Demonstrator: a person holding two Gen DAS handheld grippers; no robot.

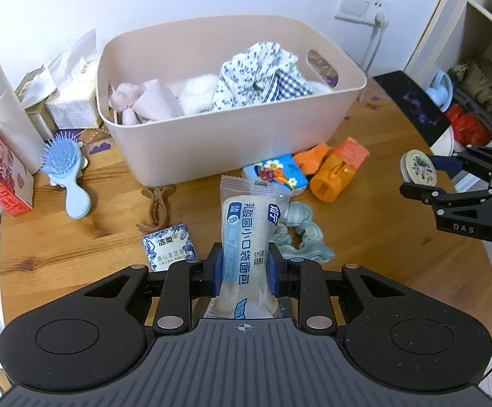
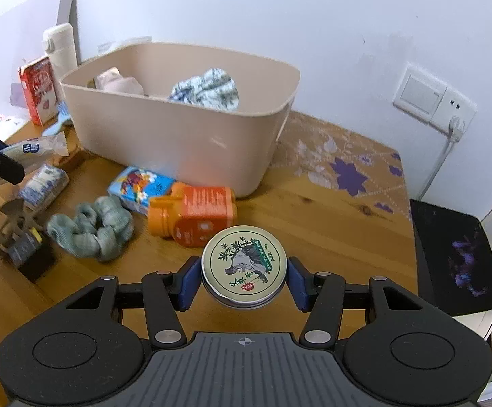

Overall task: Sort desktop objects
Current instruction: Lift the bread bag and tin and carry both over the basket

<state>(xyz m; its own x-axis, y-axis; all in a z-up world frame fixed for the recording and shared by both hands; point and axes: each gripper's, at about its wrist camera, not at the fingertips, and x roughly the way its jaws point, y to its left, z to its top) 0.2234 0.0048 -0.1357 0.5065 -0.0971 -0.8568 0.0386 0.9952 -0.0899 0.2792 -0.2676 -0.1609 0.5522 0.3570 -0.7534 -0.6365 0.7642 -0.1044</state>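
White bread roll in a clear, blue-printed plastic wrapper [image 1: 246, 237]: clamped between blue pads, raised off the wooden table, long axis pointing toward the far beige plastic bin [image 1: 232, 149]. Round cream metal tin with a green plant-print lid [image 2: 243, 264]: lid up, level, gripped at both sides, near right.

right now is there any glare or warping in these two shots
Left wrist view: blue-white glare on the front wall of the beige plastic bin, and its rim bows from fisheye warping. Right wrist view: soft even light, with the white wall socket plate skewed near the edge.
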